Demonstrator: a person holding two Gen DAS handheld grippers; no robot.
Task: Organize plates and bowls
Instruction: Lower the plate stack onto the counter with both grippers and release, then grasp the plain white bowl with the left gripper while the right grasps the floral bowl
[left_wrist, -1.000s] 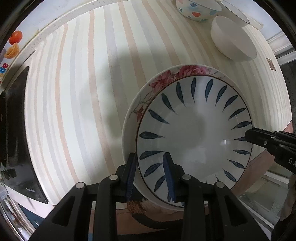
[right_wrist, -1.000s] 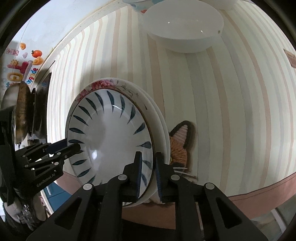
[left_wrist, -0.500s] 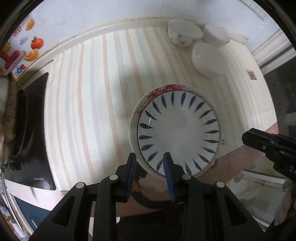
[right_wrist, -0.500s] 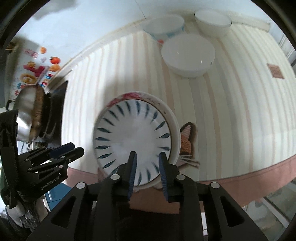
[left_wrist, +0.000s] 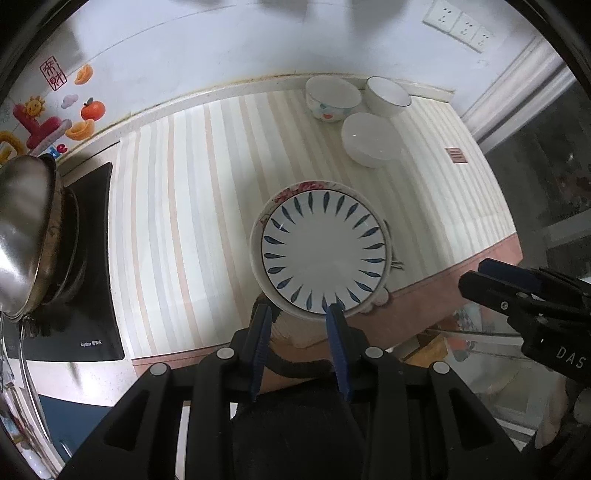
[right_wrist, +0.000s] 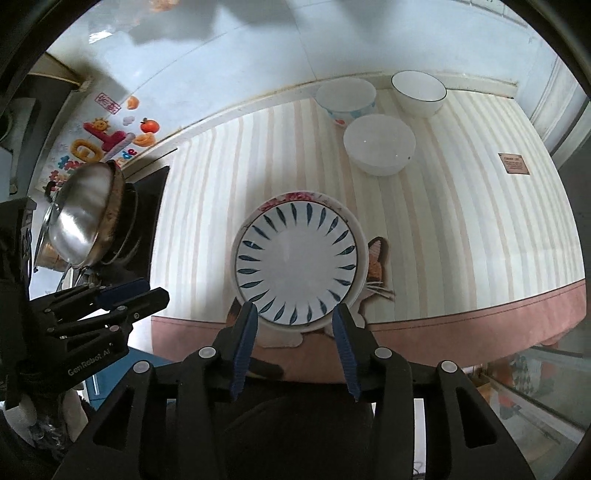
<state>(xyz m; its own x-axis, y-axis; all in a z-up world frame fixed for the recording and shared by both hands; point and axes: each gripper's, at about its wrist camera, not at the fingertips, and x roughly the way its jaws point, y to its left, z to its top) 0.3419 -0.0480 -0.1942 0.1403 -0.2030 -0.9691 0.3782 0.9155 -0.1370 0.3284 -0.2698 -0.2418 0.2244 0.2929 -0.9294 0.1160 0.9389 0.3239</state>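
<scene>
A blue-leaf plate lies stacked on a floral-rimmed plate near the front edge of the striped counter. Three bowls stand at the back right: a patterned bowl, a dark-rimmed white bowl and a plain white bowl. My left gripper is open and empty, above and in front of the plates. My right gripper is open and empty, also pulled back from them.
A steel wok sits on a black cooktop at the left. A cat-pattern mat lies under the plates' right side. The wall with stickers runs behind the counter.
Both grippers let go of the plate stack, opened, and rose back away from it. The plates stayed flat on the counter.
</scene>
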